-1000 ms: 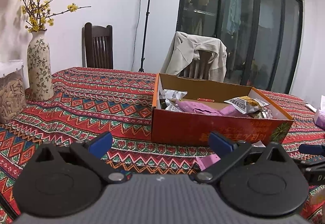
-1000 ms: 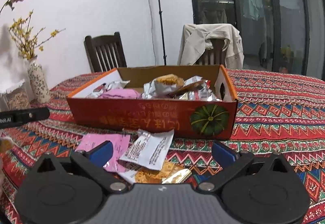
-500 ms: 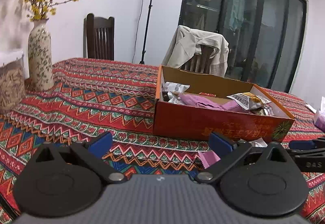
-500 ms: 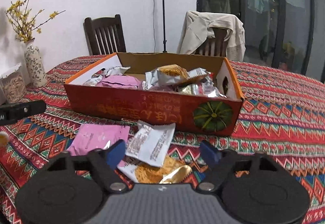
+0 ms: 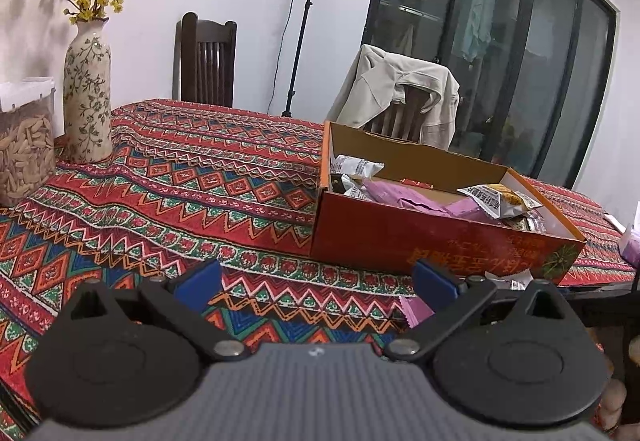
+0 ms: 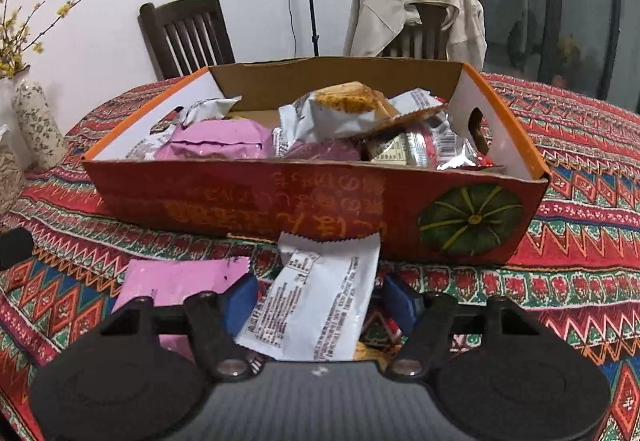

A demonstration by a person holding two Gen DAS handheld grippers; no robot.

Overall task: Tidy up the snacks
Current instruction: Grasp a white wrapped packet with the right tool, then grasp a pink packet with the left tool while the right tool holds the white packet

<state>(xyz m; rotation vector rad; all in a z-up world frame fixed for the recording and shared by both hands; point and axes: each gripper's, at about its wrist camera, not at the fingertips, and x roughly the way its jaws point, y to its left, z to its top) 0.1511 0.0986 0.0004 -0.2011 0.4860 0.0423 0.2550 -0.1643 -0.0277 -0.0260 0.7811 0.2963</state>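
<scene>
A red cardboard box (image 6: 224, 197) holds several snack packets; it also shows in the left wrist view (image 5: 384, 233). In front of it lie a white packet (image 6: 320, 293), a pink packet (image 6: 180, 277) and an orange-yellow packet under them. My right gripper (image 6: 320, 301) is open, low over the table, with the white packet between its blue fingers. My left gripper (image 5: 316, 281) is open and empty above the tablecloth, left of the box. A pink packet (image 5: 412, 311) shows behind its right finger.
A patterned vase (image 5: 86, 93) with yellow flowers and a clear jar of snacks (image 5: 22, 149) stand at the table's left. Two chairs stand behind the table, one draped with a beige jacket (image 5: 396, 97). A light stand rises at the wall.
My right gripper has moved forward and down onto the loose packets, and its fingers have narrowed around the white packet. My left gripper has lifted slightly and turned a little left.
</scene>
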